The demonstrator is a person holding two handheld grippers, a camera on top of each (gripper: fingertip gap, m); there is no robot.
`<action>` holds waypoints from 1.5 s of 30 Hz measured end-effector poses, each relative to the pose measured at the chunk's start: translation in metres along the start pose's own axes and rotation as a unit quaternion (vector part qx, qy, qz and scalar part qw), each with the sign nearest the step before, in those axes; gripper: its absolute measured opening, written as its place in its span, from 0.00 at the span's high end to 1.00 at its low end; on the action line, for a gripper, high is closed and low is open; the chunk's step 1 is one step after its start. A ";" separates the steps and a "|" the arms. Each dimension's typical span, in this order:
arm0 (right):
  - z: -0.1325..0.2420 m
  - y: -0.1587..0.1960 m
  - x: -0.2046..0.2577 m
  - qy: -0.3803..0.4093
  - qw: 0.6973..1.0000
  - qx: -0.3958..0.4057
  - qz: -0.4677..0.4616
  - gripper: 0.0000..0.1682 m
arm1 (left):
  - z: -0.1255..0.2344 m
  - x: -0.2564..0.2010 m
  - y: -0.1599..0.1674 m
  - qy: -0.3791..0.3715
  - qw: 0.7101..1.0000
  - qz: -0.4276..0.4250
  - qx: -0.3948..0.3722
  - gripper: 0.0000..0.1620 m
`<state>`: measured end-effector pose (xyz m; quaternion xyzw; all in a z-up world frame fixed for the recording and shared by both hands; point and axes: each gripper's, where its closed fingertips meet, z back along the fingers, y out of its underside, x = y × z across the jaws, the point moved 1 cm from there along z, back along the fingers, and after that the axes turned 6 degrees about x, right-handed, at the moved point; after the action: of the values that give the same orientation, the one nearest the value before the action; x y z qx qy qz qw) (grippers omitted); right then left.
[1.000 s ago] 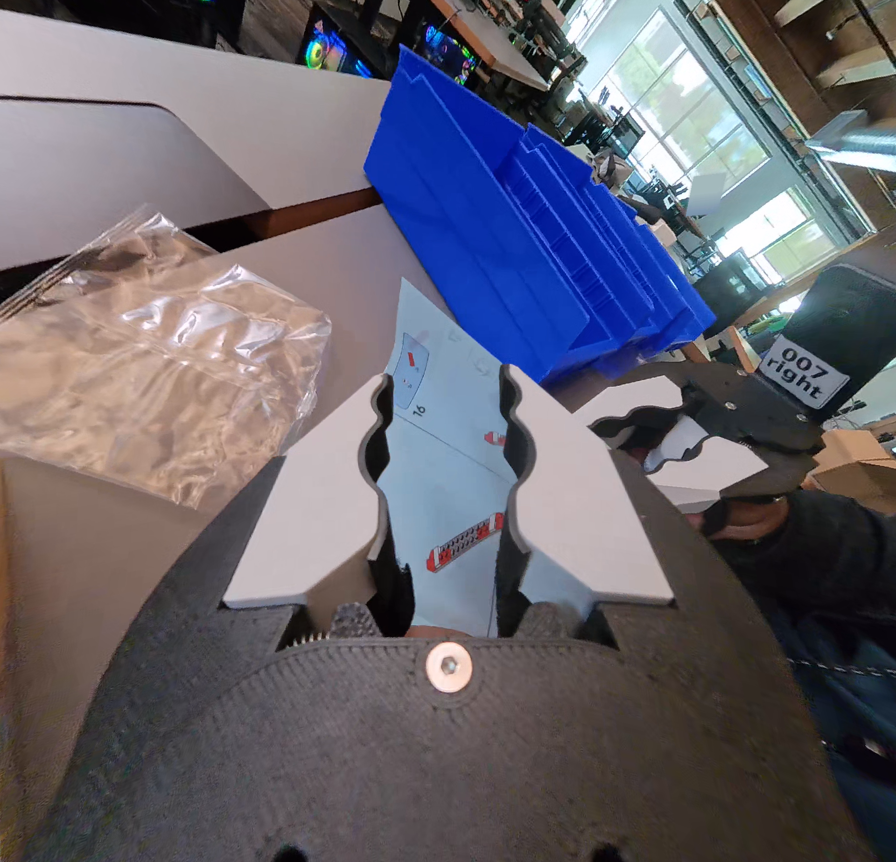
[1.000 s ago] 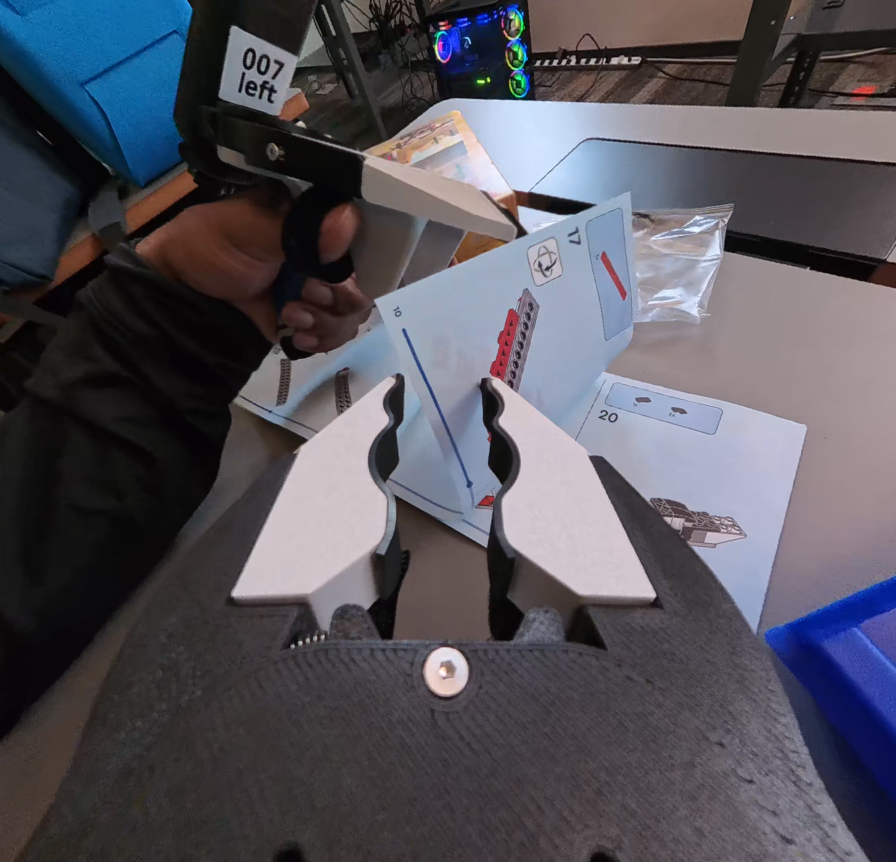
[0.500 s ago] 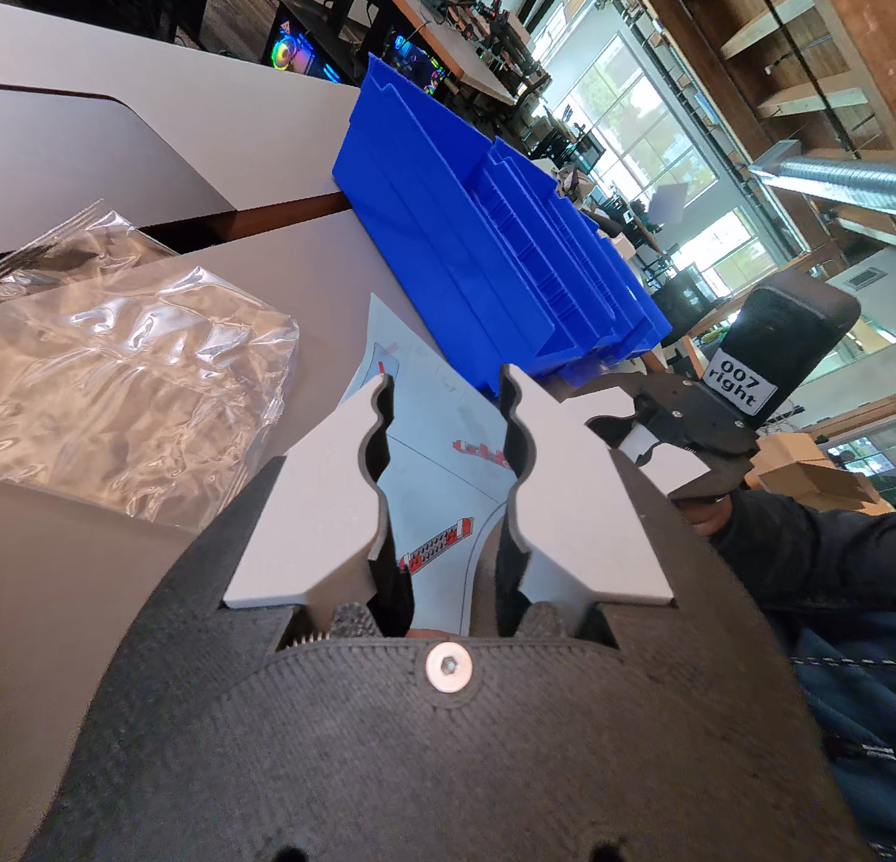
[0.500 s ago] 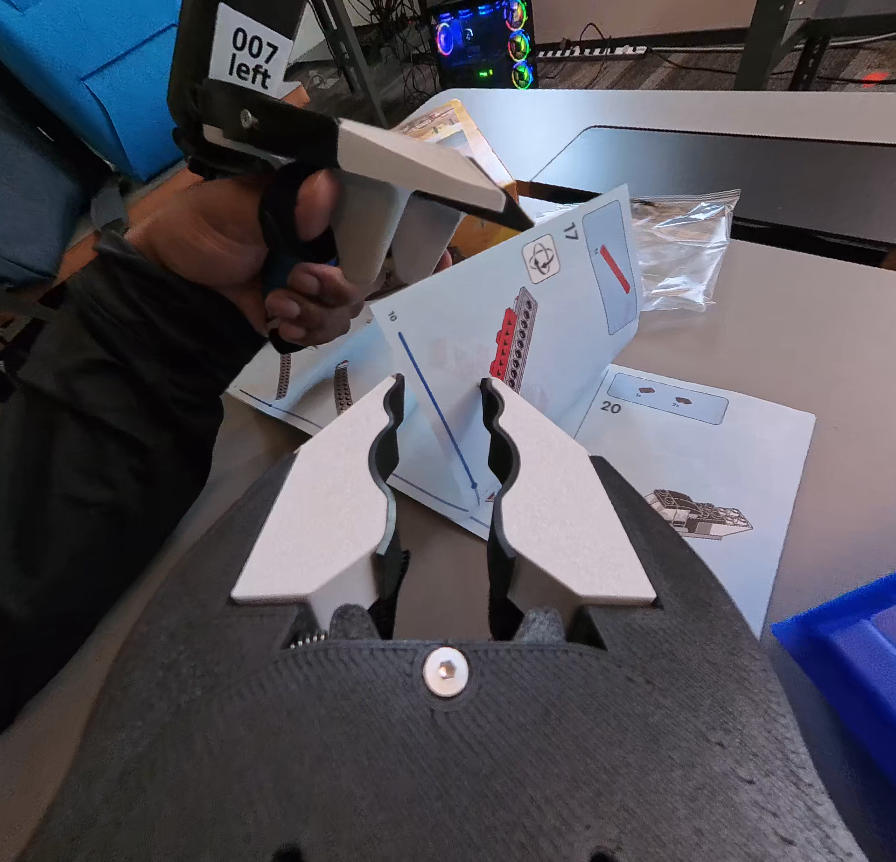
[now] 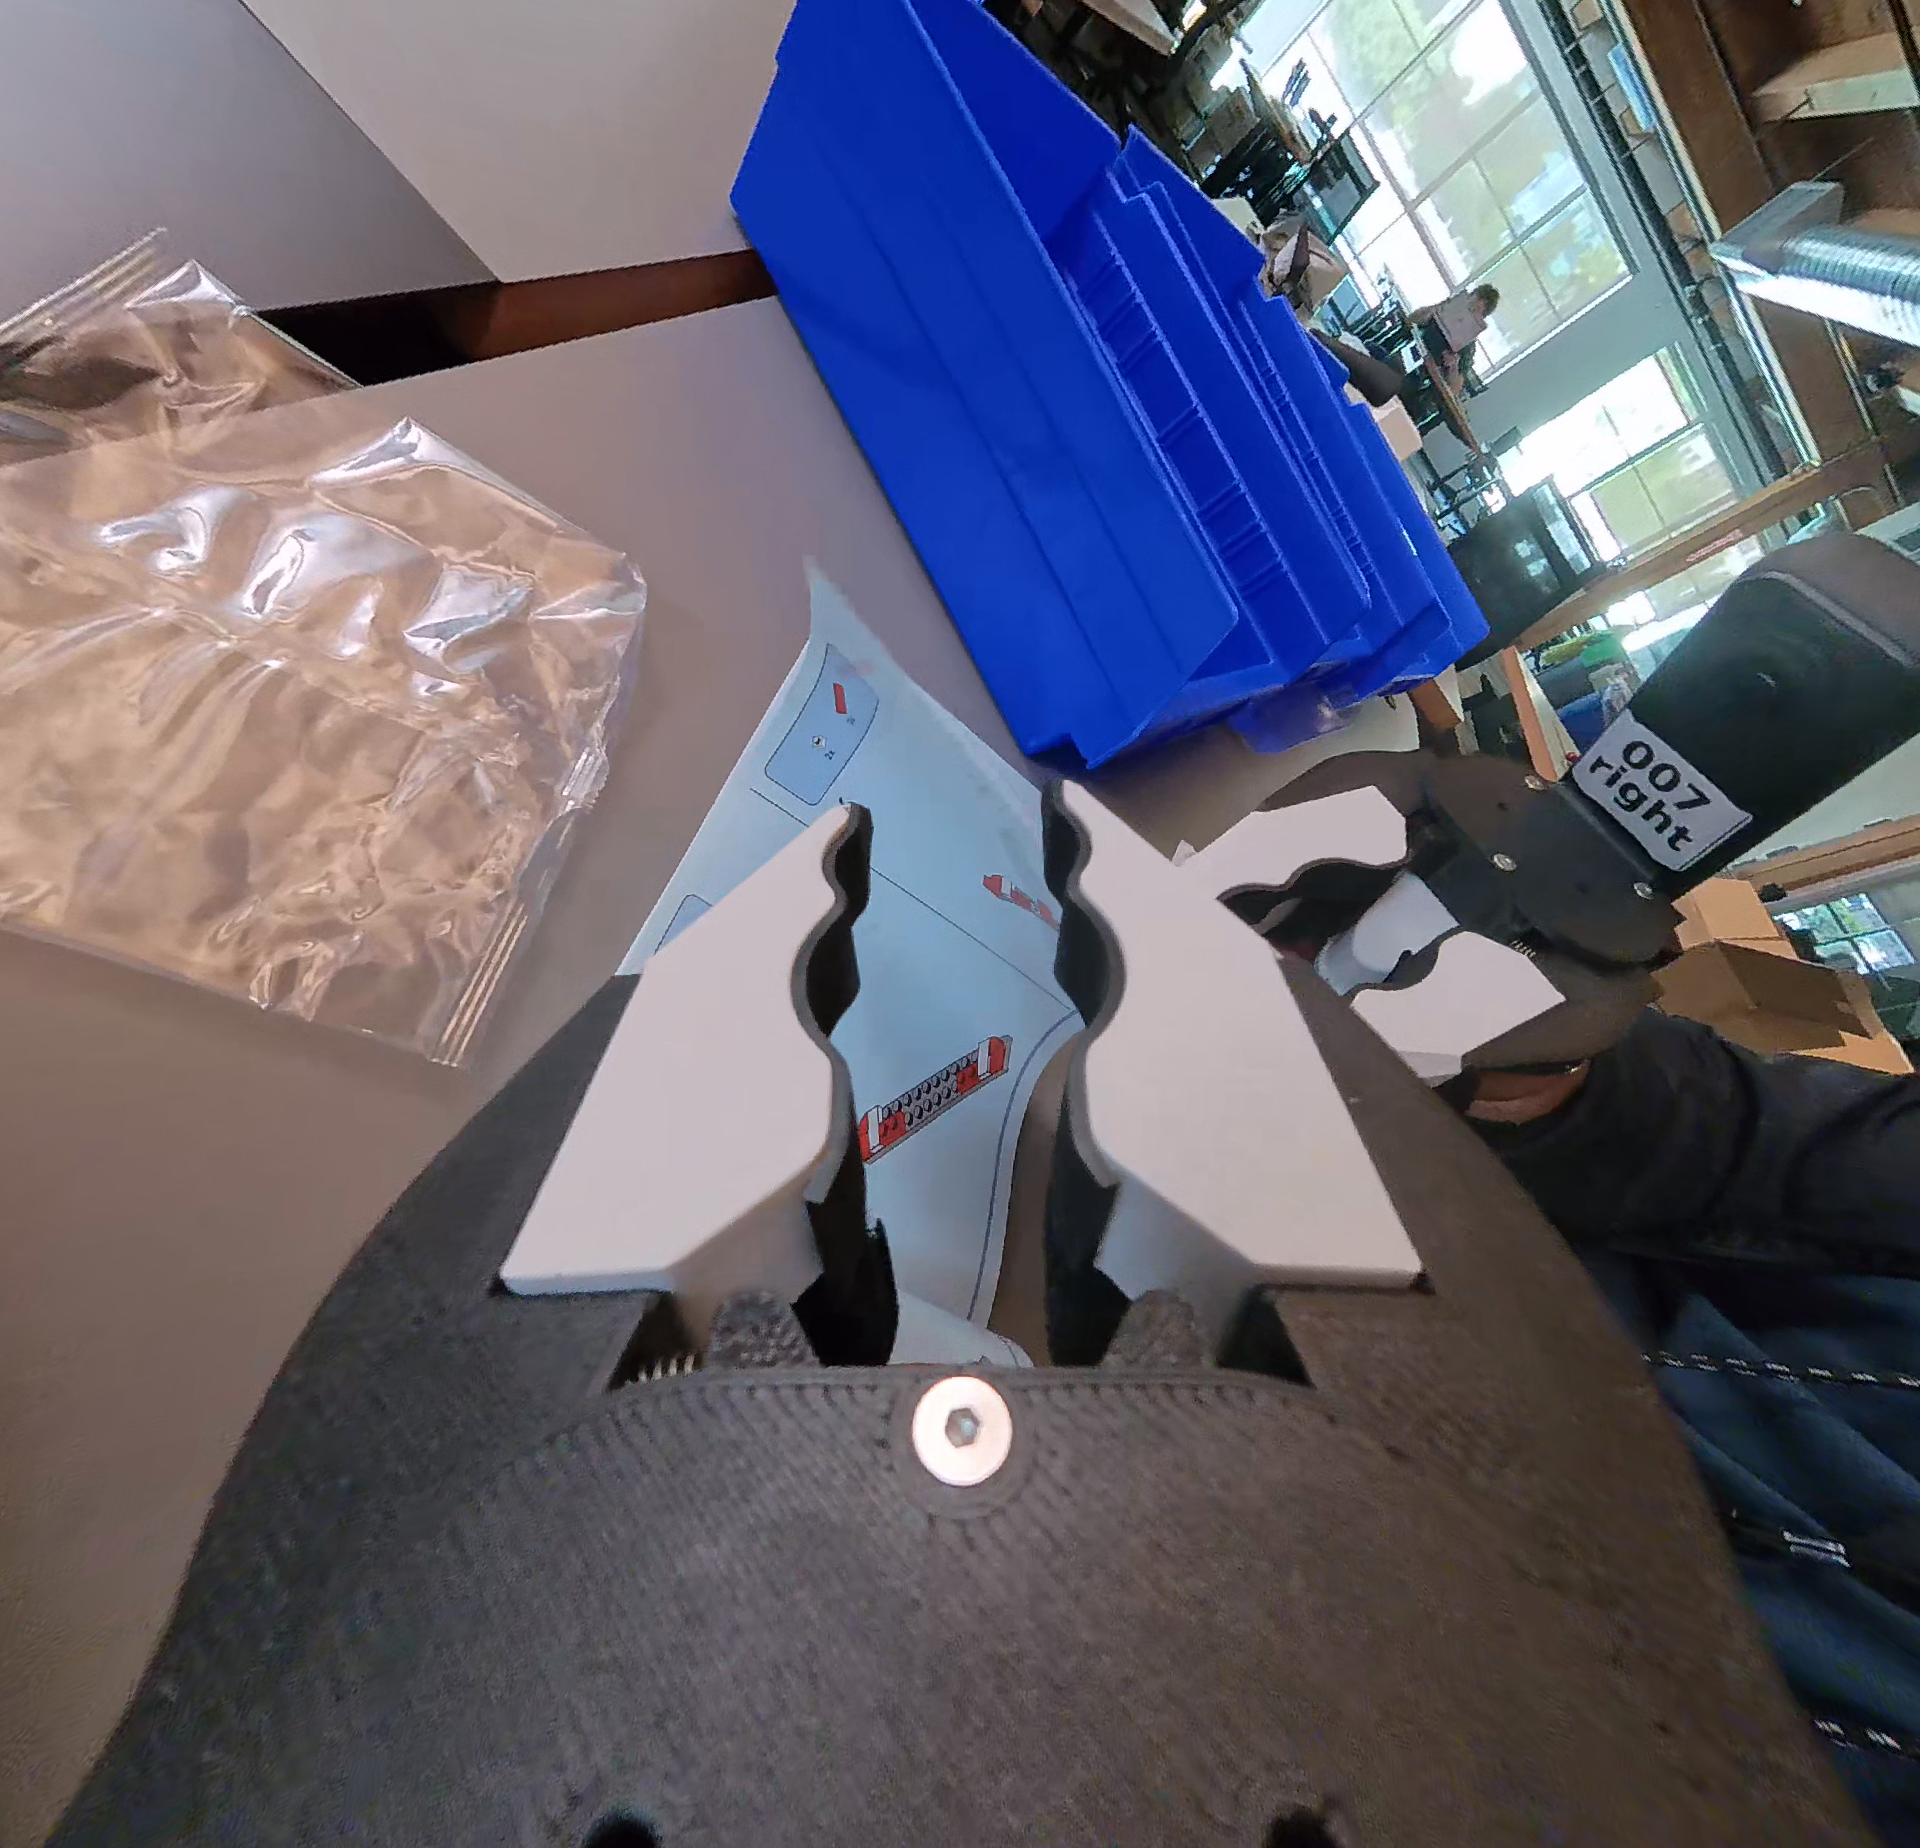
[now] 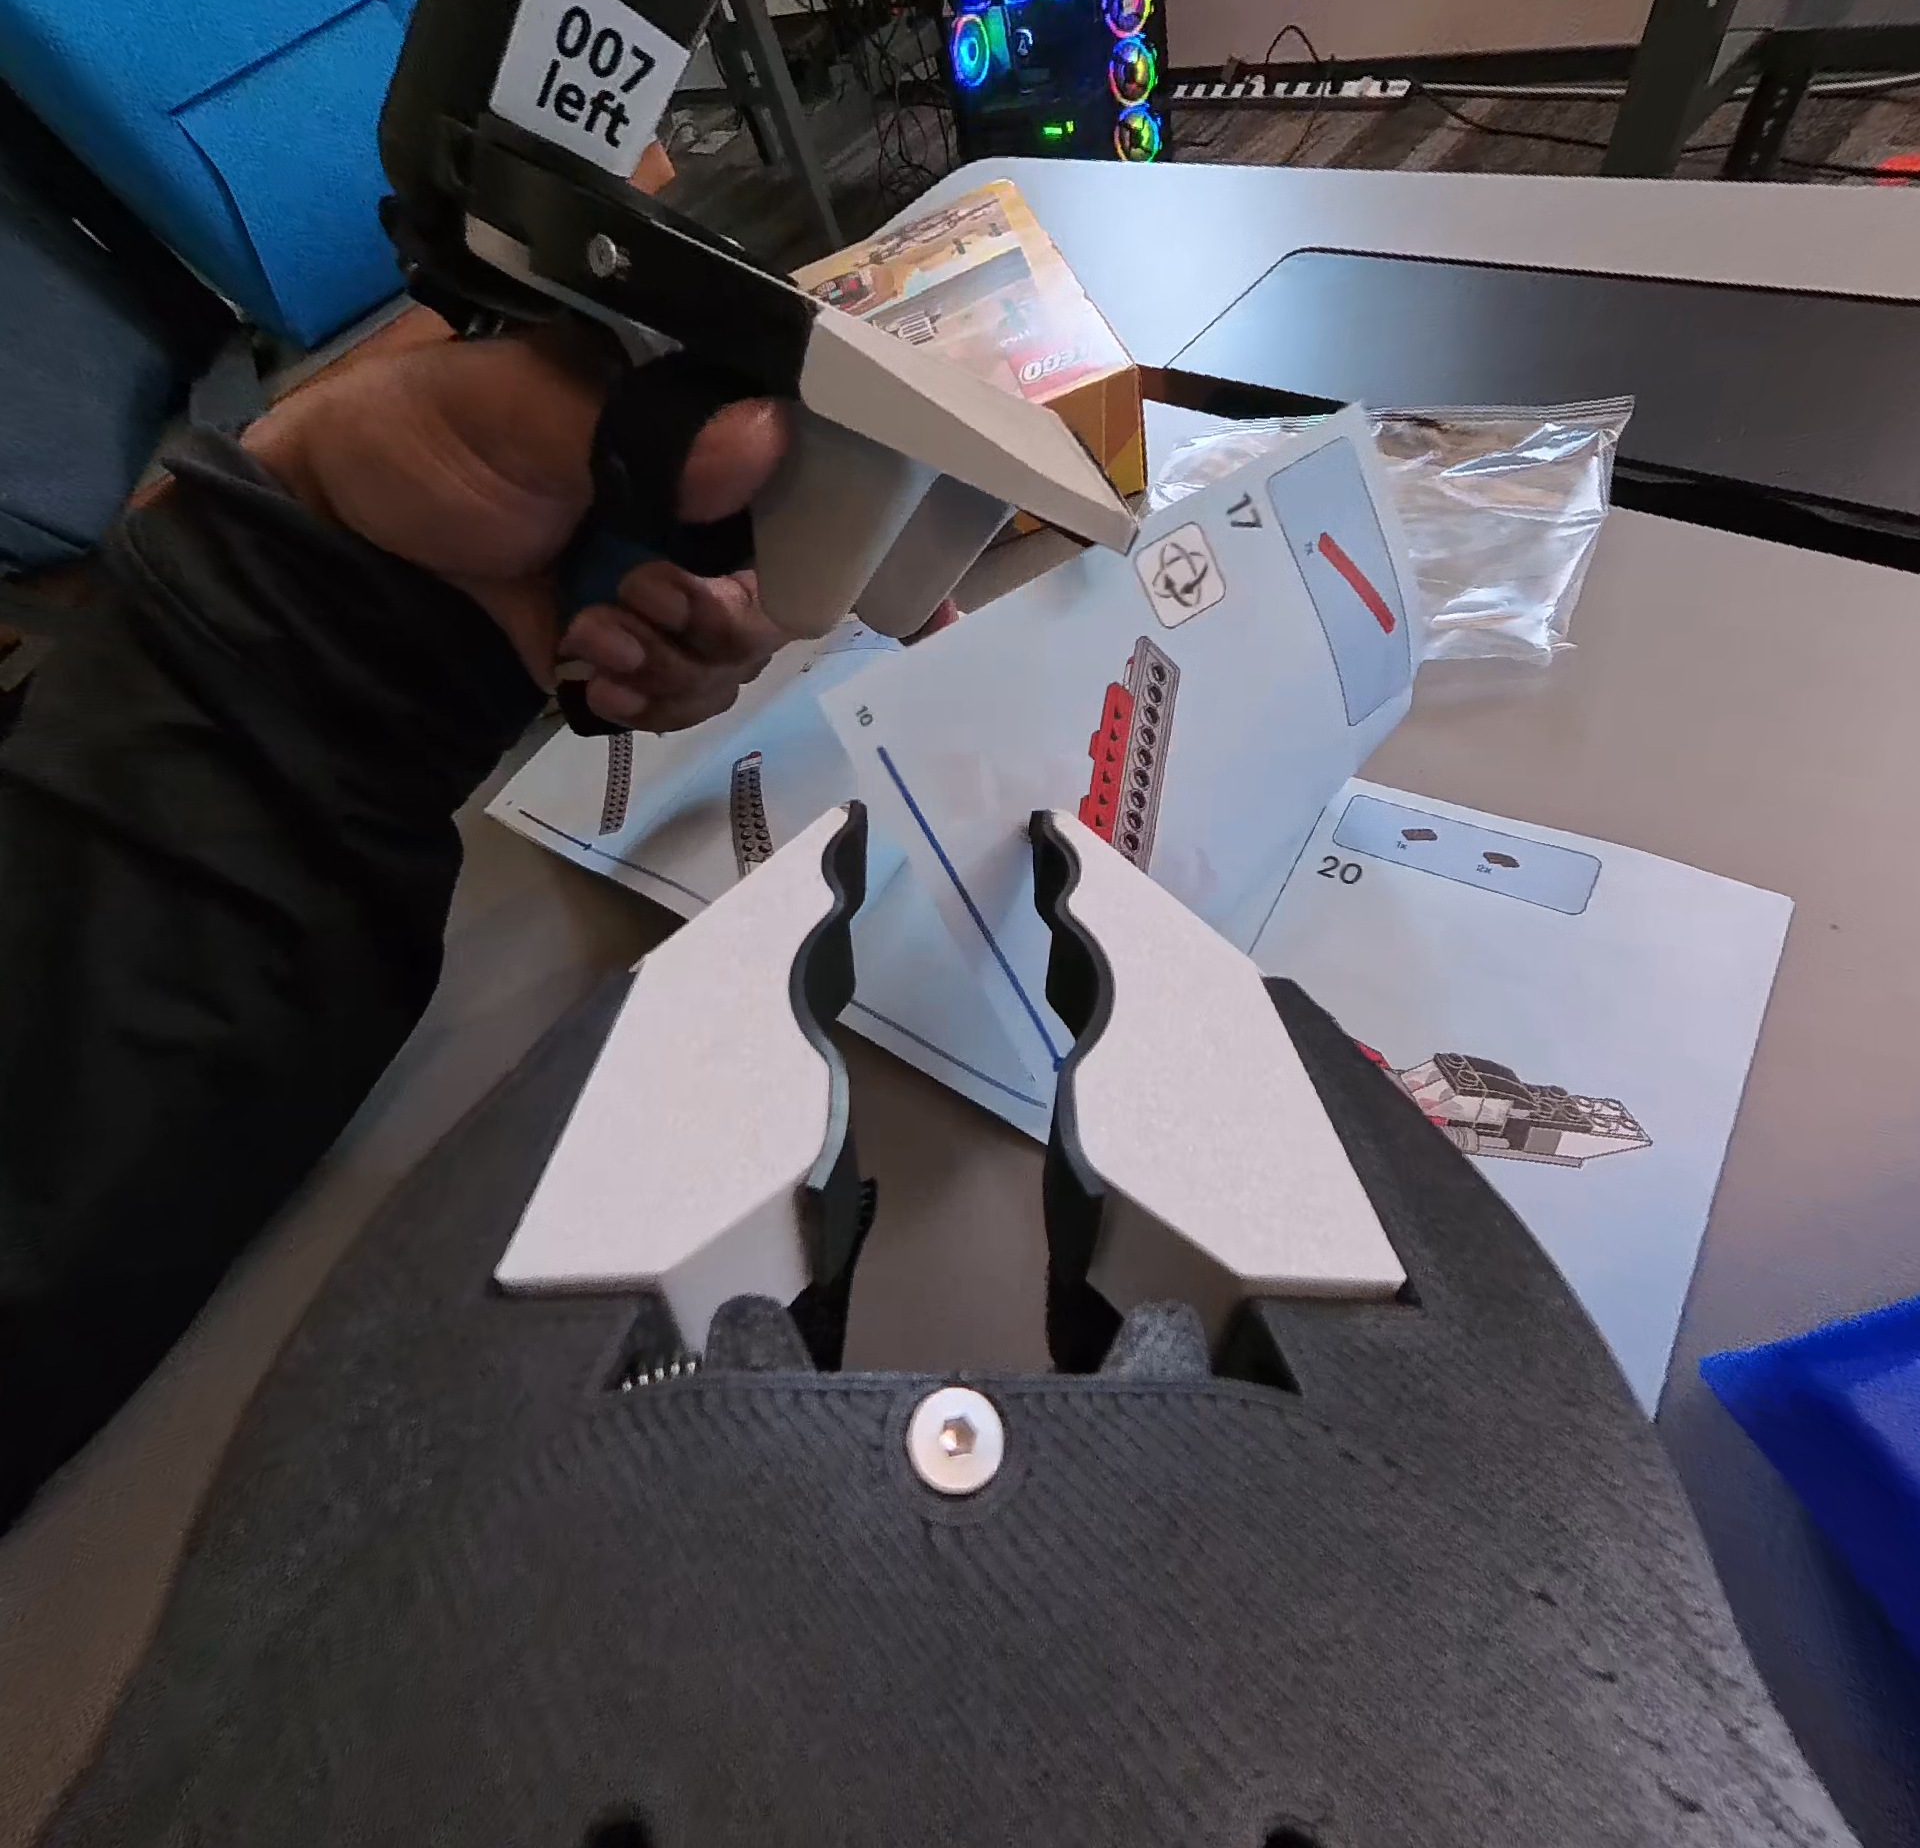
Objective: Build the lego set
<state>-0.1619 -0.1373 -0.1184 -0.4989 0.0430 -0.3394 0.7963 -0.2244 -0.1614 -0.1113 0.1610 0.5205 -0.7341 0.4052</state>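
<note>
The instruction booklet (image 6: 1122, 676) lies open on the smooth grey bench (image 6: 1714, 676), its thin glossy pale-blue paper printed with drawings of red and grey studded bricks; one page curls up in a stiff arc above the flat page (image 6: 1496, 977) beside it, which shows a small dark and white model.

The right gripper (image 6: 945, 832) points at the lower edge of the booklet; its two matte white wedge-shaped fingers (image 6: 717, 1050), lined inside with wavy black rubber, stand spread with a clear gap and nothing between them; behind them sits a coarse black ribbed printed body with one silver hex screw.

The left gripper (image 5: 956, 822) hangs over the booklet (image 5: 935, 977) from the other side, its fingers likewise apart and empty; in the right wrist view its white tips (image 6: 1081, 510) hover just above the top of the raised page, a bare hand (image 6: 499, 489) in a dark sleeve squeezing its handle.

Beyond the booklet lies a crinkled clear plastic zip bag (image 5: 260, 676); a glossy yellow cardboard box (image 6: 997, 292) lies behind the left gripper; to the right of the booklet stand hard blue plastic bins (image 5: 1039, 448) with ribbed inner walls, nested in a row.
</note>
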 end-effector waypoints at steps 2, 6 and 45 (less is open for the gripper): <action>-0.001 0.001 0.001 0.000 1.000 0.003 0.001 0.81 | 0.001 -0.001 0.000 0.002 1.000 -0.001 -0.001 0.79; -0.003 0.003 0.002 -0.001 1.000 0.007 0.002 0.81 | 0.000 -0.001 0.001 0.004 1.000 -0.001 0.001 0.79; -0.019 0.006 0.012 -0.051 0.991 0.110 0.055 0.63 | 0.113 0.011 0.054 -0.092 0.995 -0.039 -0.005 0.98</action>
<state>-0.1575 -0.1572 -0.1302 -0.4218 -0.0080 -0.2717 0.8650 -0.1692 -0.2741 -0.1068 0.0704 0.4900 -0.7586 0.4237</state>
